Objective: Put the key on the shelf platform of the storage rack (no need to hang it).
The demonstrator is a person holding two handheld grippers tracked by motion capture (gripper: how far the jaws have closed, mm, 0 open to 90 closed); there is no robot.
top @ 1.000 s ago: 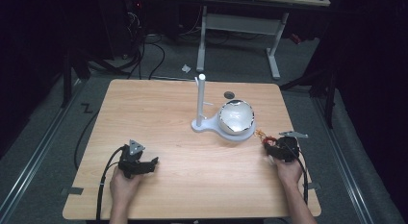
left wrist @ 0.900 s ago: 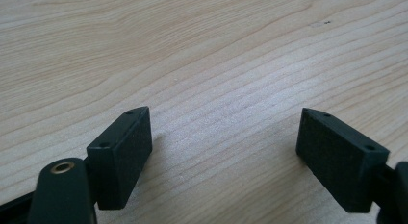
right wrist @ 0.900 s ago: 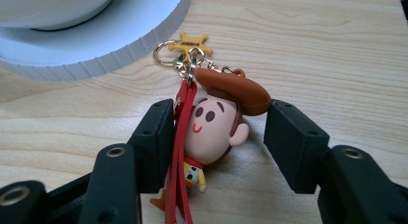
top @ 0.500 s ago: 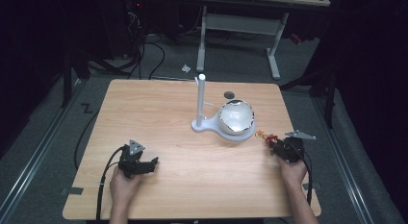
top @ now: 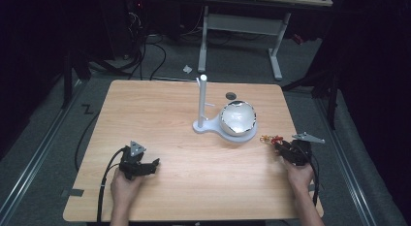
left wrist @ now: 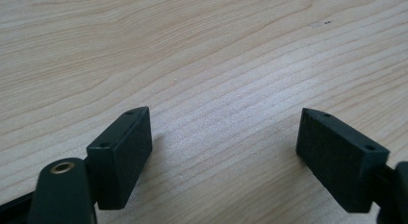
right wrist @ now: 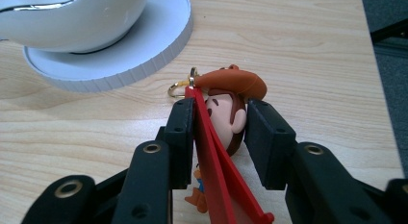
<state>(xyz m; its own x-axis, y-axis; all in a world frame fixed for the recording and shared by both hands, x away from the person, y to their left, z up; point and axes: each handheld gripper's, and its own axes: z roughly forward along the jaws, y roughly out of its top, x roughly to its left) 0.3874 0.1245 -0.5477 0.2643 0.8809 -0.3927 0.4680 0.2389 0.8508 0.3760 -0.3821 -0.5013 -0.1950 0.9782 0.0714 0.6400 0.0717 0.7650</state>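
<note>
Right gripper view: a cowboy figure keychain (right wrist: 226, 111) with a brown hat, a red strap (right wrist: 216, 171) and a gold ring sits between the jaws of the right gripper (right wrist: 219, 137), which are closed in on the figure's head and strap. It lies on the wooden table (right wrist: 298, 51), just beside the white round base (right wrist: 144, 51) carrying a white bowl (right wrist: 72, 17). High view: the left gripper (top: 140, 165) rests near the table's front left, jaws spread wide over bare wood.
</note>
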